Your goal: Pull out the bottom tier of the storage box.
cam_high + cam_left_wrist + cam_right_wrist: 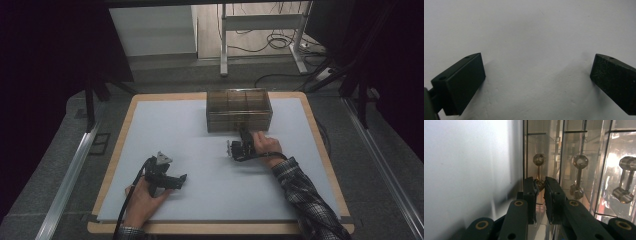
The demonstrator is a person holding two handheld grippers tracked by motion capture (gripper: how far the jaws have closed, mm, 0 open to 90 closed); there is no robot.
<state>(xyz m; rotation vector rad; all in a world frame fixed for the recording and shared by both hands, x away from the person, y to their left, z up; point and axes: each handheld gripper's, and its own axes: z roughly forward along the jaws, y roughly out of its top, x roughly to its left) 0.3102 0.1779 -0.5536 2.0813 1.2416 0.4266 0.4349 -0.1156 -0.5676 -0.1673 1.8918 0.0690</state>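
Up at 12 o'clock on the white mat (200,150): smoky clear box (239,109), sectioned into compartments, standing square to the far edge. In the right gripper view, box front (584,145) seen rolled on its side, three barbell-shaped handles along it: nearest handle (539,171), middle handle (579,175), far handle (626,180).

Right at the box's 6 o'clock face, touching it: right gripper (244,133), pointed to 12 o'clock. Jaws drawn in to a narrow slit in the right gripper view (540,187), clenched on the near knob of the nearest handle, as far as can be made out; knob partly hidden behind the black pads. Right hand (267,145) wrapped round the gripper body from its 3 o'clock side, checked sleeve (305,195) running back toward 5 o'clock.

Well apart, down at 7 o'clock on the mat: left gripper (182,177), lying low, aimed roughly toward 3 o'clock, grey three-cornered plate on top. Jaws released and spread wide in the left gripper view (536,75), bare white mat (531,32) between them, holding nothing. Left hand (145,197) cupped under the gripper's rear, cable trailing off toward 6 o'clock.

Around the mat, wooden table edge (220,228). Beyond 12 o'clock, floor with a white desk frame (260,22) and loose cables (280,40).
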